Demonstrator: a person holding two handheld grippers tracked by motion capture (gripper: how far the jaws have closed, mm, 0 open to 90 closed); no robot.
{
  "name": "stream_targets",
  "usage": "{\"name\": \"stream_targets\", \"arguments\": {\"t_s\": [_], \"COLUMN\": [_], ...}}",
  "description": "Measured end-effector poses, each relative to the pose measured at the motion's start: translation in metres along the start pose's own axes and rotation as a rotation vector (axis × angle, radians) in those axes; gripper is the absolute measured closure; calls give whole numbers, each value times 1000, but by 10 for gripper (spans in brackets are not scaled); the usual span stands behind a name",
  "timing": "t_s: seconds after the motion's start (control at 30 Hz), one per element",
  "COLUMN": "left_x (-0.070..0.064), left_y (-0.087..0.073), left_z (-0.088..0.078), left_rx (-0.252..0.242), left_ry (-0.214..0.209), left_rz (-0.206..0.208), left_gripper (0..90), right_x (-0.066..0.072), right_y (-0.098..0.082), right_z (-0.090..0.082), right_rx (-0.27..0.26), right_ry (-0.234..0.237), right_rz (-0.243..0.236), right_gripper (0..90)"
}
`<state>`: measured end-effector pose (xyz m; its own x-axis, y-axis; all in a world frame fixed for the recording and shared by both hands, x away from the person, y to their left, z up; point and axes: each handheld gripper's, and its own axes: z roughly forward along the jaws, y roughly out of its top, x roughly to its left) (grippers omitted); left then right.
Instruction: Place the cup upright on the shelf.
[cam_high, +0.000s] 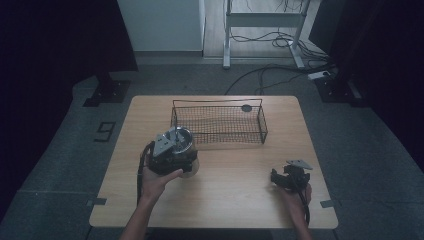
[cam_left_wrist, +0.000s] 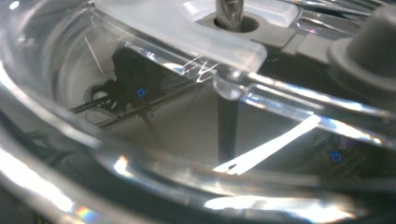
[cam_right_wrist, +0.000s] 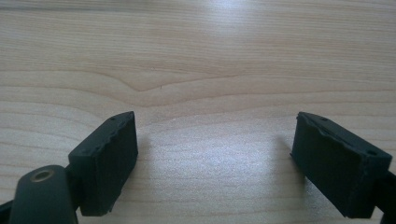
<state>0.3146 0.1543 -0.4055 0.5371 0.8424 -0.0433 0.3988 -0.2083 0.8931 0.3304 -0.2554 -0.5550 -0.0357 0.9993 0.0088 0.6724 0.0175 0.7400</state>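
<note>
A clear plastic container (cam_high: 186, 142) with a transparent lid sits at the table's left middle, just in front of the wire basket (cam_high: 218, 102). My left gripper (cam_high: 176, 150) is closed around it, with a hand behind it. In the left gripper view the container's clear wall (cam_left_wrist: 140, 140) and lid (cam_left_wrist: 187, 32) press right up against the camera, hiding the jaws. My right gripper (cam_high: 278, 179) rests low at the front right of the table. In the right gripper view its black jaws stand wide apart (cam_right_wrist: 215, 158) over bare wood, nothing between them.
The black wire basket stands at the back middle of the wooden table (cam_high: 225, 200), with a small dark round disc (cam_high: 246, 107) at its back right corner. Beyond the table lie a desk frame (cam_high: 260, 20) and cables on the floor.
</note>
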Motion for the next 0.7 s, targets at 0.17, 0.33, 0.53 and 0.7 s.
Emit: {"name": "stream_targets", "arguments": {"t_s": [0.17, 0.33, 0.53, 0.7], "left_x": [1, 3, 10, 14], "left_y": [0, 2, 7, 11], "left_z": [5, 10, 14, 17], "left_rx": [5, 6, 4, 4], "left_ry": [-1, -1, 14, 27], "left_rz": [2, -4, -12, -10], "left_gripper": [39, 39, 39, 39], "right_x": [0, 0, 0, 0], "right_y": [0, 0, 0, 0], "right_z": [0, 0, 0, 0], "right_rx": [0, 0, -1, 0], "right_ry": [0, -1, -1, -1], "right_rz": [1, 1, -1, 1], "right_gripper": [141, 141, 141, 141]}}
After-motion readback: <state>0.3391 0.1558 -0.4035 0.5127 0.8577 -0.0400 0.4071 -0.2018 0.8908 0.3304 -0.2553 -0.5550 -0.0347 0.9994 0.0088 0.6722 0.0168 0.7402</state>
